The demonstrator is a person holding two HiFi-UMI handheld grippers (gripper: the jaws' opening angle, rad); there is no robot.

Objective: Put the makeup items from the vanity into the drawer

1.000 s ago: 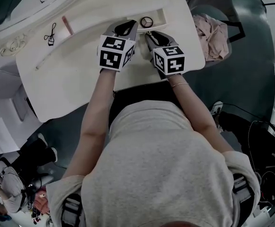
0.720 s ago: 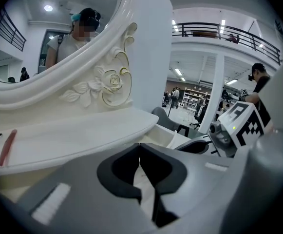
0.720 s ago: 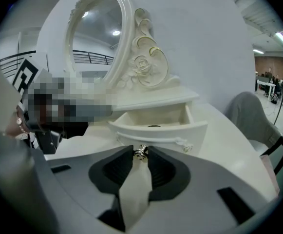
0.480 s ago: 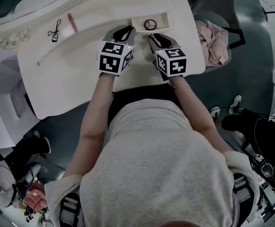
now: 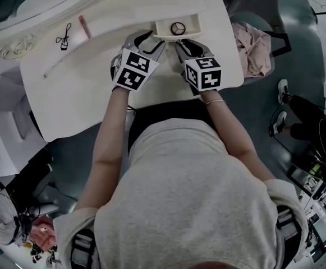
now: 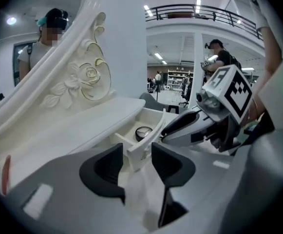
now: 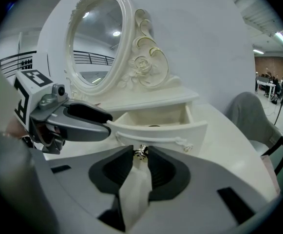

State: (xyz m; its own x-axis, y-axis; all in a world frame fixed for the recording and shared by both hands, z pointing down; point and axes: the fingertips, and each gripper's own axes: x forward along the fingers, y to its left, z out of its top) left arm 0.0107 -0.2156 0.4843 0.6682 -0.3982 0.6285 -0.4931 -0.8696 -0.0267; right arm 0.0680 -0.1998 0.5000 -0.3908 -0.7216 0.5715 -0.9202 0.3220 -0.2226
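The vanity's small drawer [image 5: 192, 21] stands pulled out, with a round compact [image 5: 178, 28] lying inside it. My right gripper [image 5: 180, 42] is at the drawer front, shut on the small metal knob [image 7: 140, 152]. My left gripper [image 5: 146, 38] is beside it at the drawer's left end. Its jaws have just been opening, and the end of the drawer front [image 6: 142, 147] stands between the pads with a gap. The compact [image 6: 142, 132] shows just beyond them. A pink stick [image 5: 85, 27], a black looped item [image 5: 64, 36] and a thin white stick [image 5: 56, 66] lie on the vanity top at the left.
The carved oval mirror [image 7: 98, 38] rises behind the drawer. A grey chair with a pink cloth [image 5: 251, 41] stands right of the vanity [image 5: 78, 100]. My body is close against the vanity's front edge. Other people stand in the background.
My left gripper has rolled, so its marker cube tilts, and has shifted a little down and left; its jaws now stand apart. The right gripper has stayed on the knob.
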